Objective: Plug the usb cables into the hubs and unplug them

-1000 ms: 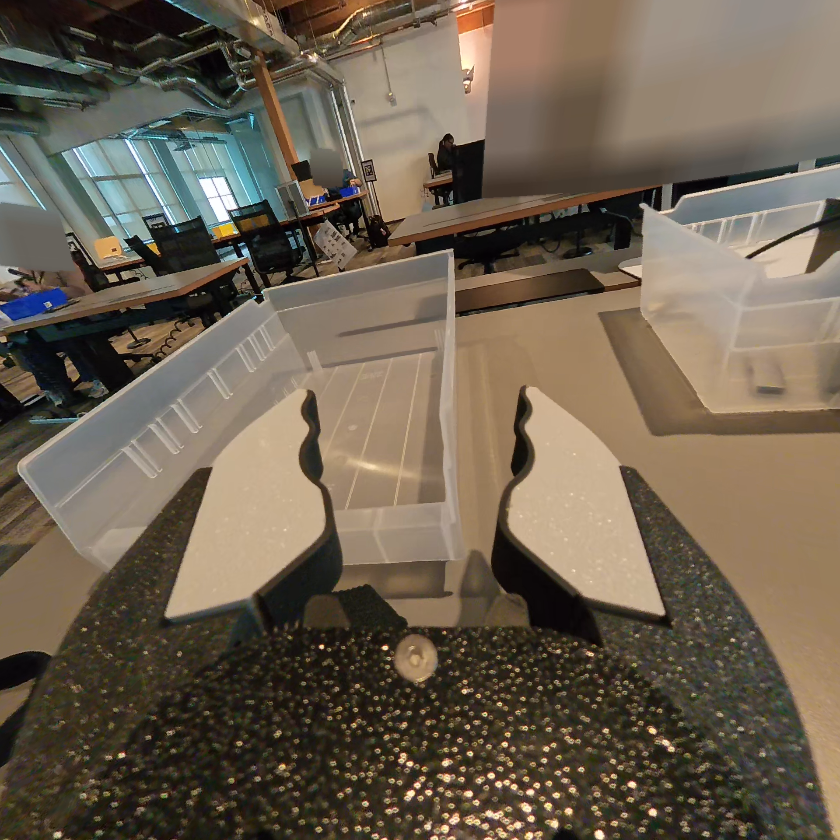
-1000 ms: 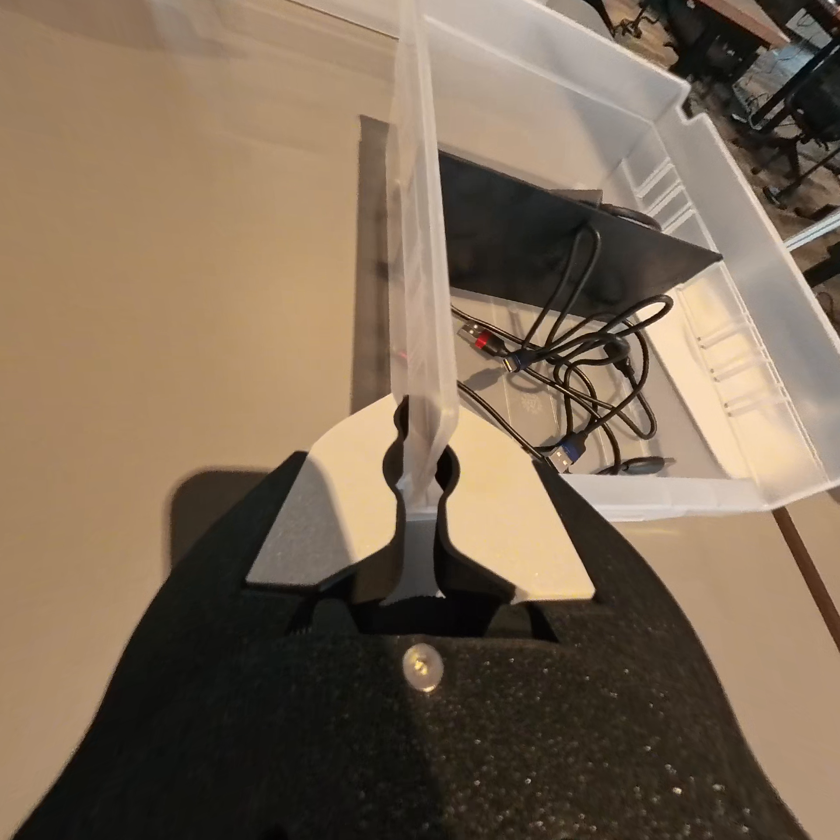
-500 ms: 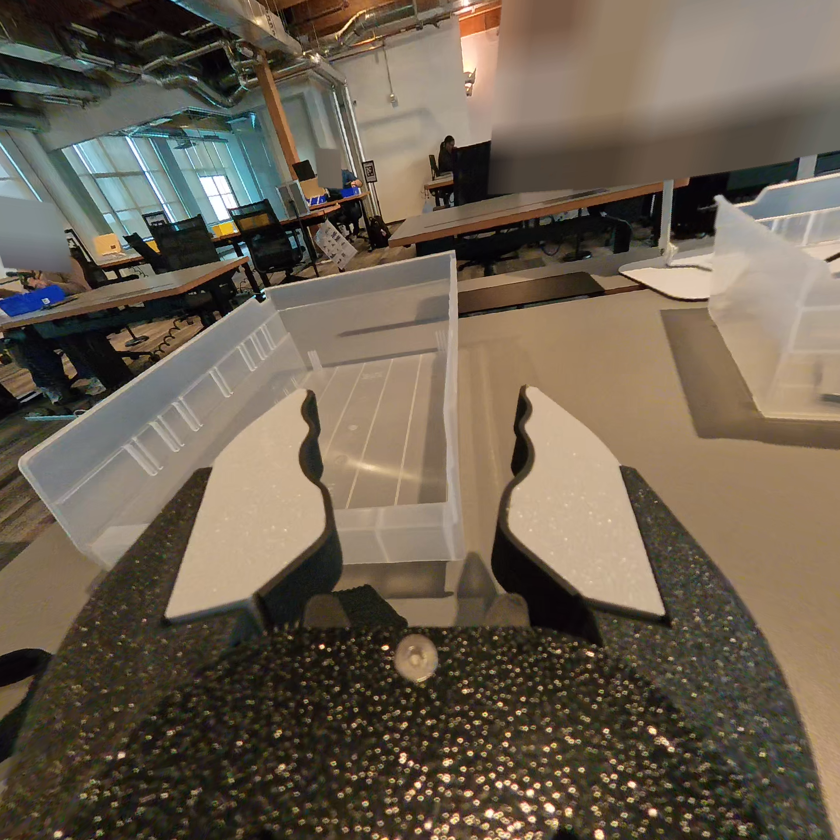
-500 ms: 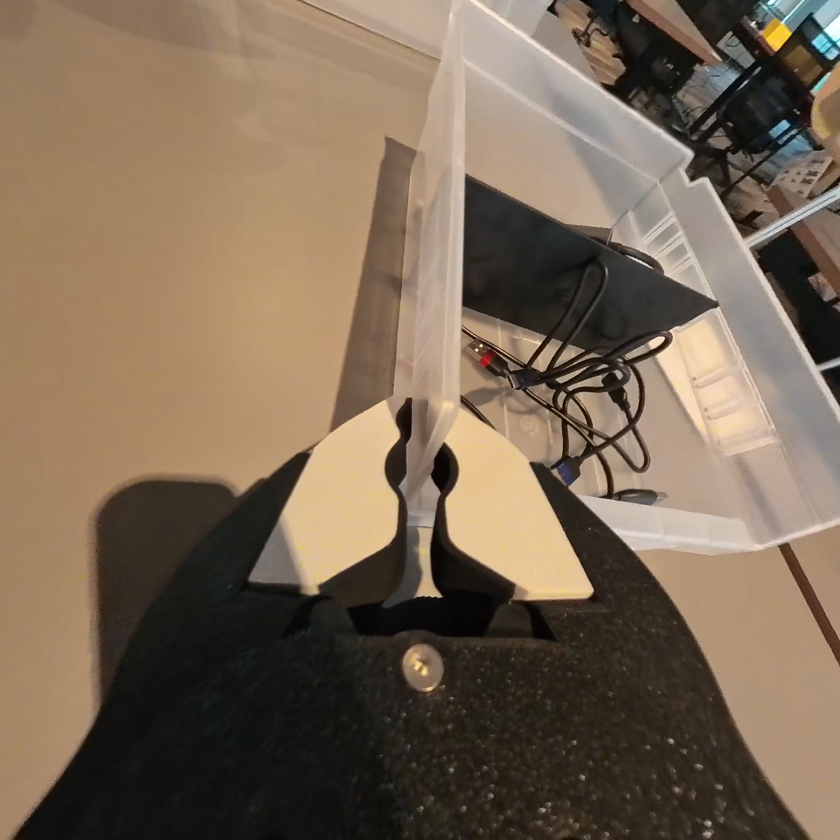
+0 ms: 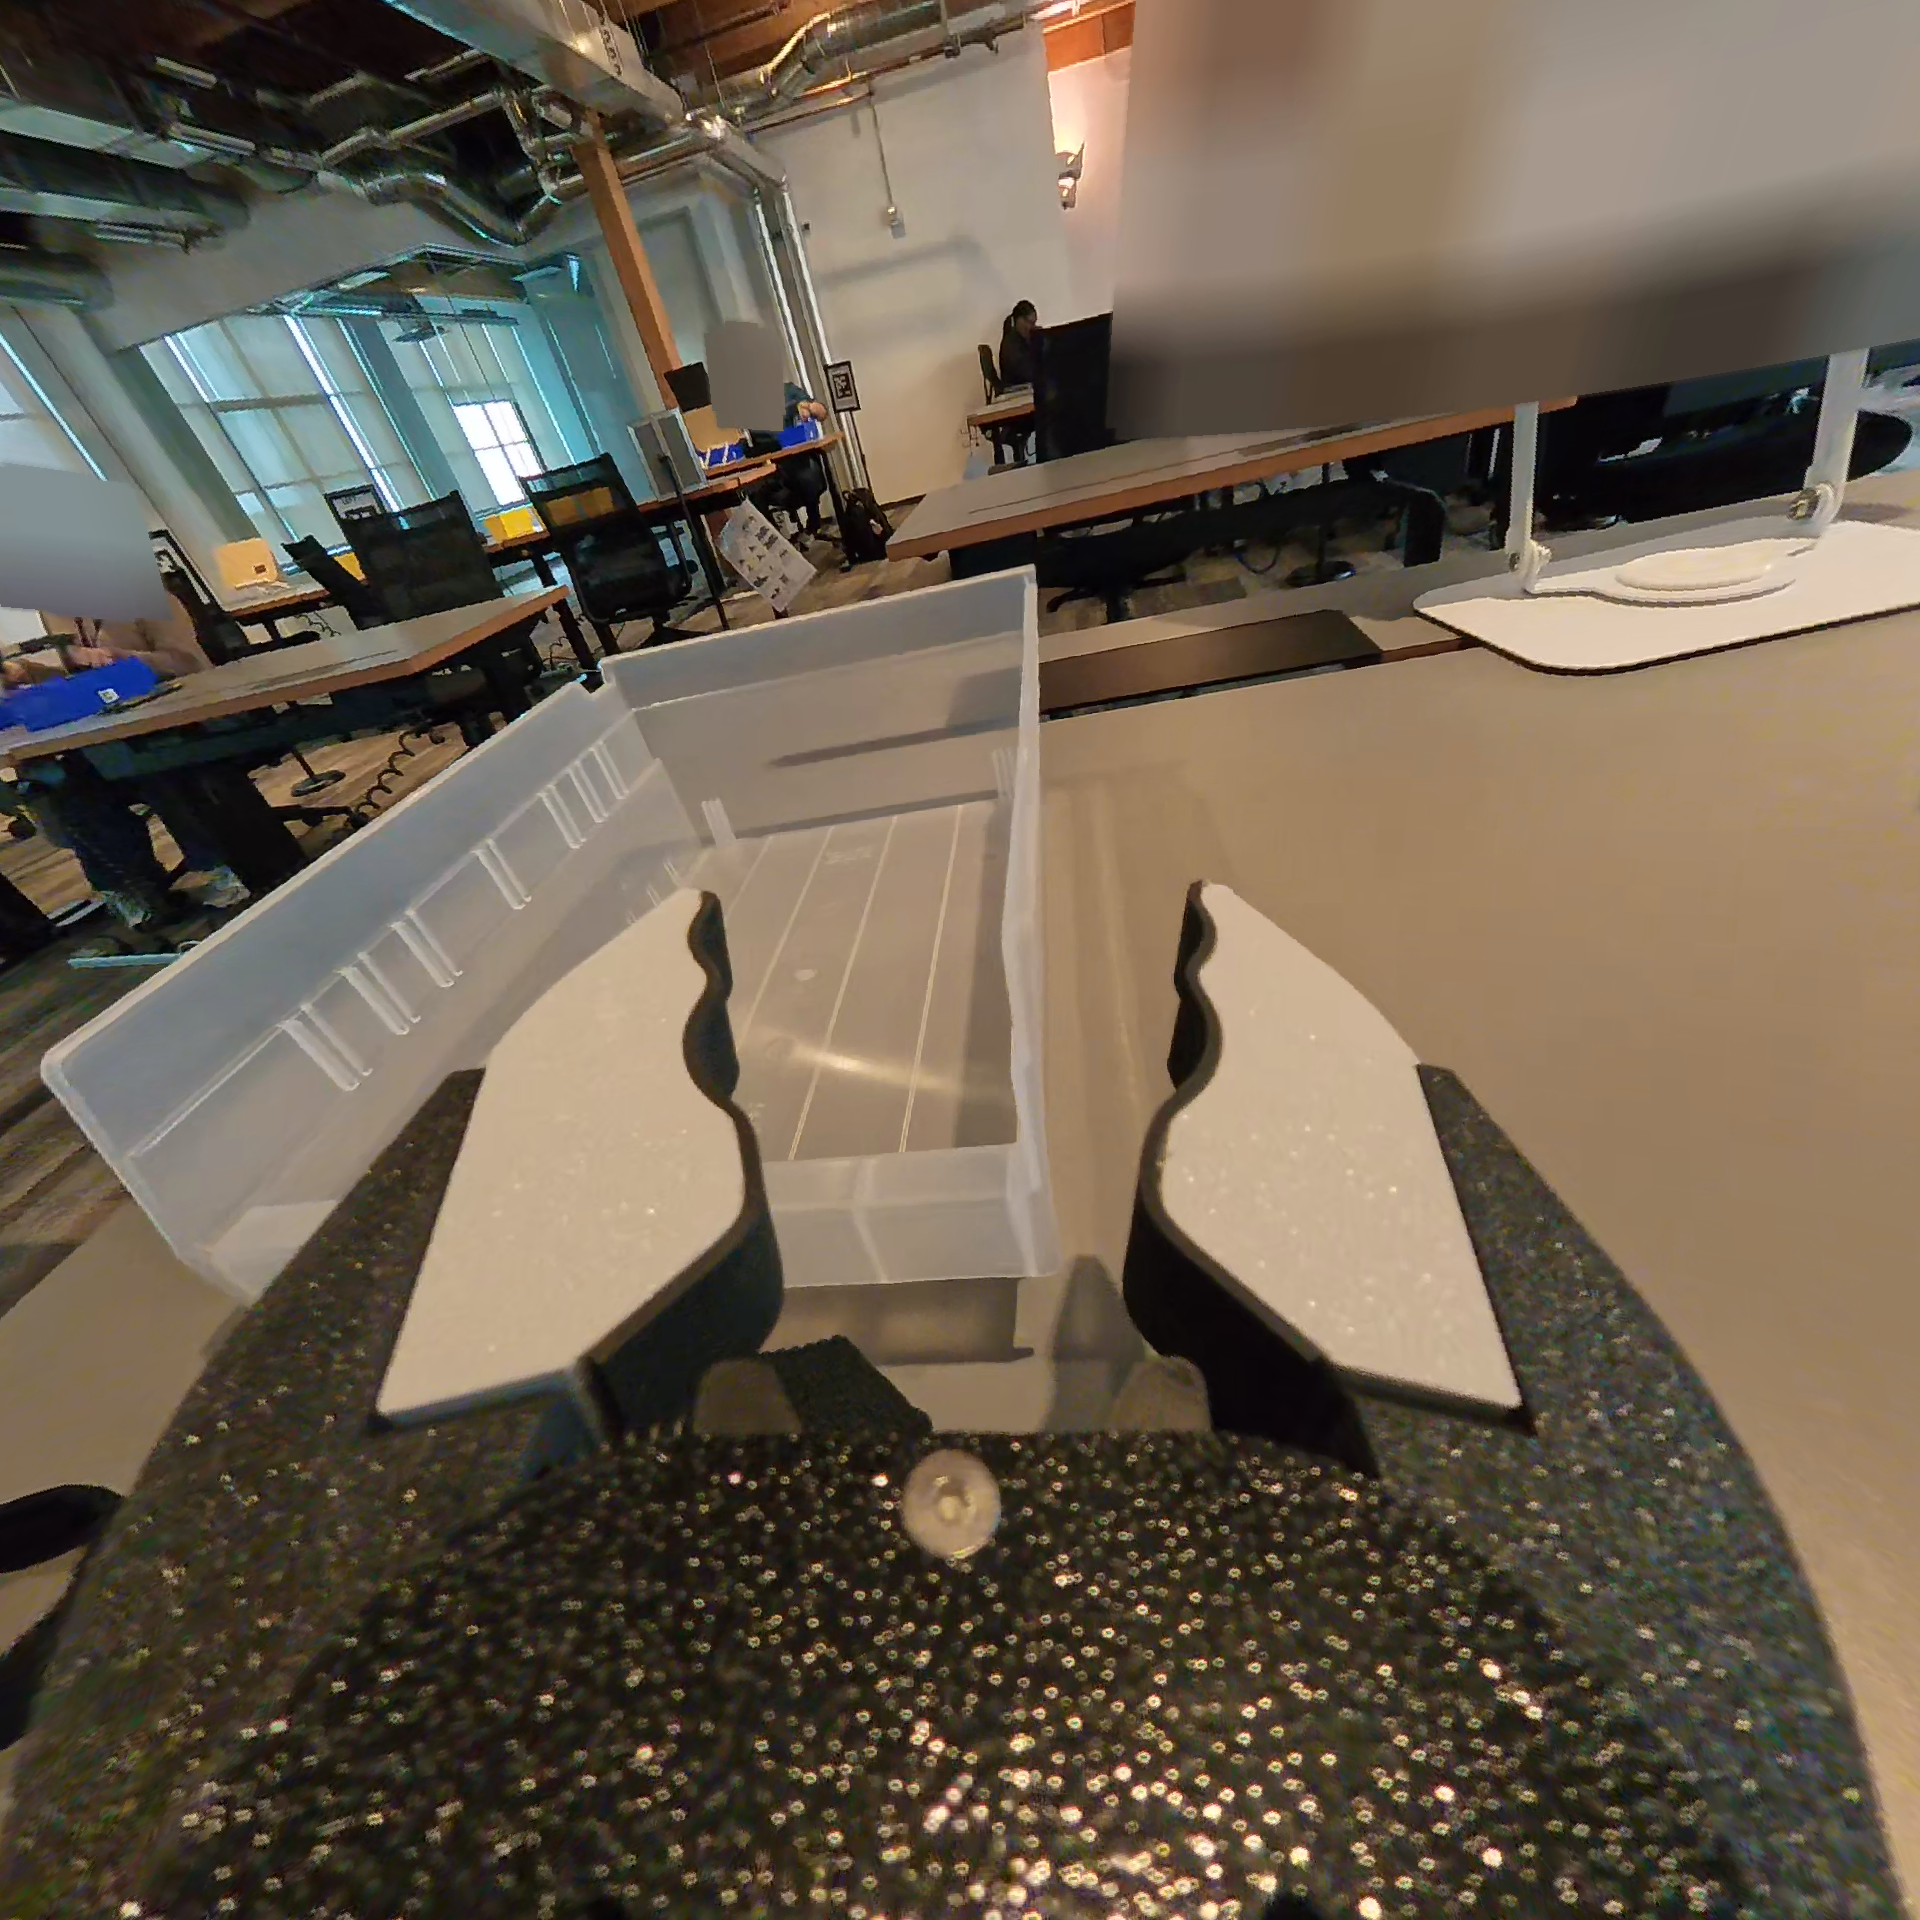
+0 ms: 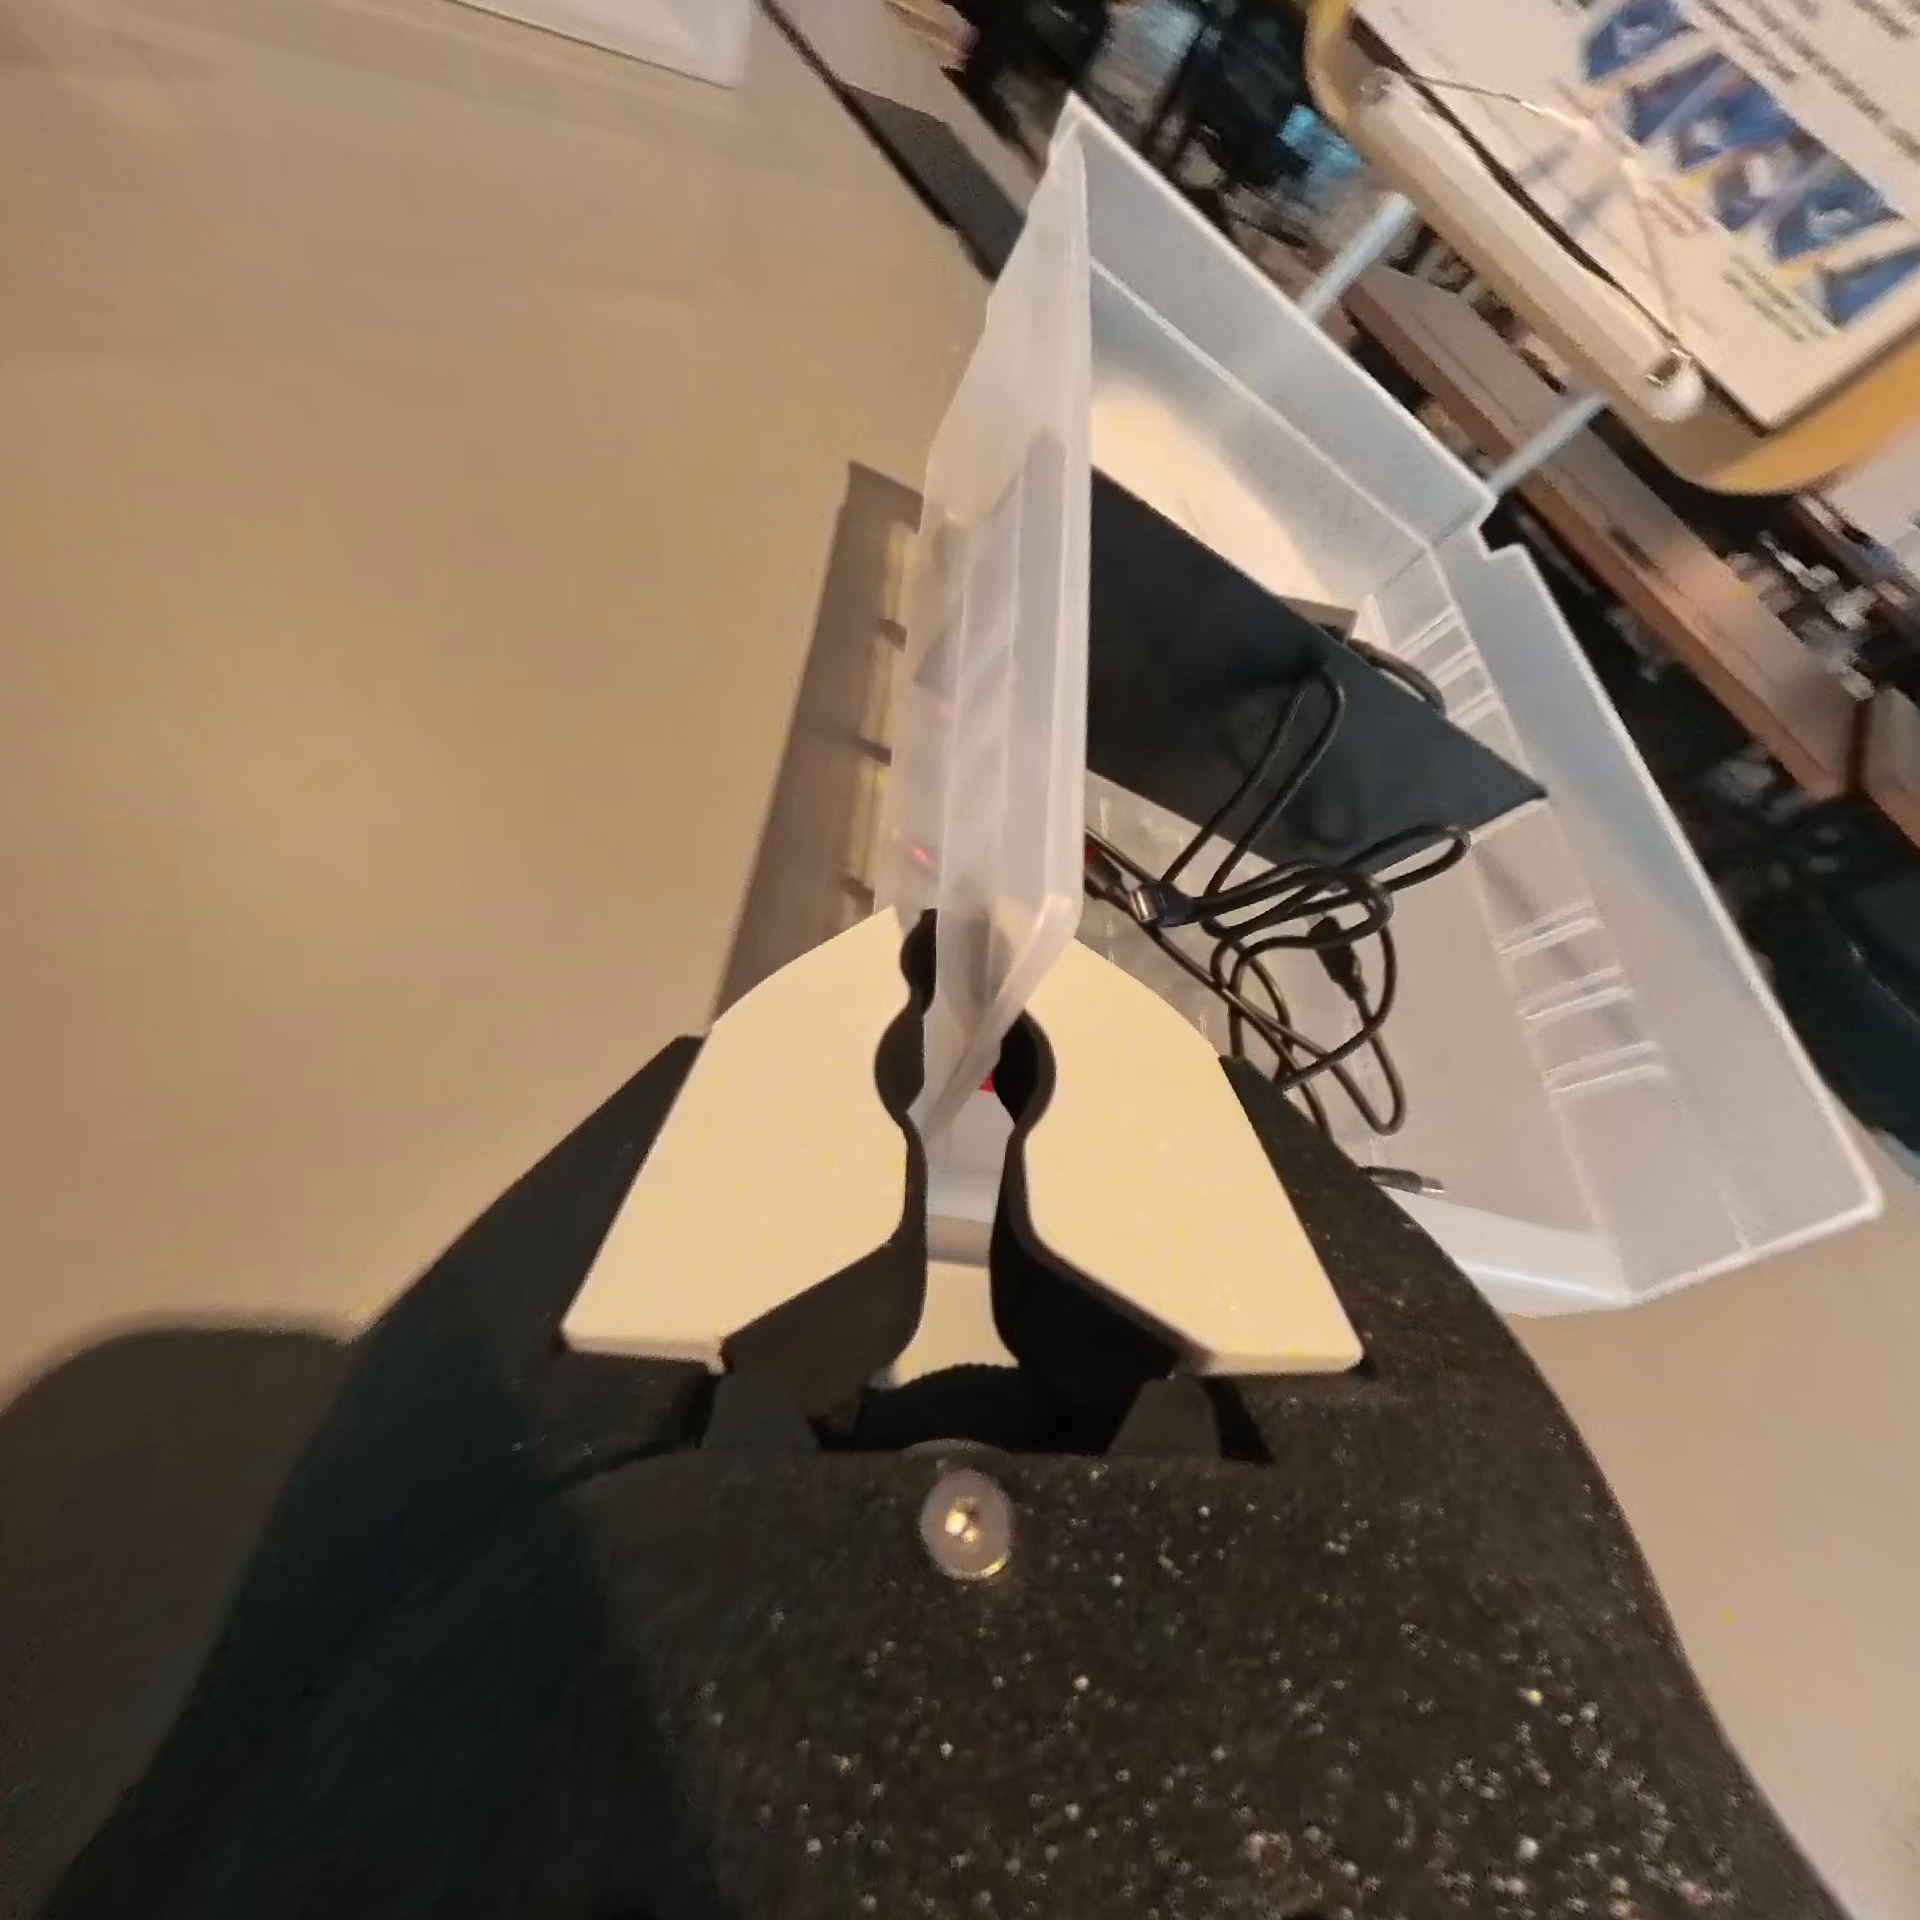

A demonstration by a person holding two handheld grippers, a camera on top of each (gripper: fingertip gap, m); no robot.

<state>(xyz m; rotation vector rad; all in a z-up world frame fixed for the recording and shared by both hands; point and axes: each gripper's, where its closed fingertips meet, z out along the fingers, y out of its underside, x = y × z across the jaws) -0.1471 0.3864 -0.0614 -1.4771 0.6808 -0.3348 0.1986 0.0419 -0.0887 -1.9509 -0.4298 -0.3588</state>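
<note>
USB cables (image 6: 1299,914) lie in a clear bin (image 6: 1558,790) whose wall the right tool (image 6: 961,1049) clamps; left tool (image 5: 951,997) gapes empty.

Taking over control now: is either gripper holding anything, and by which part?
The right gripper is shut on the near end of the side wall of the clear bin that holds the cables. The left gripper is open, holding nothing.

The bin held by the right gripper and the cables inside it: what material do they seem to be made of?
The bin looks like translucent frosted plastic: light passes through its thin wall, and moulded ribs show on its side. The cables seem to have a black, matte rubber or plastic jacket; whether it is braided is too small to tell. The right gripper is clamped on the bin's wall.
</note>
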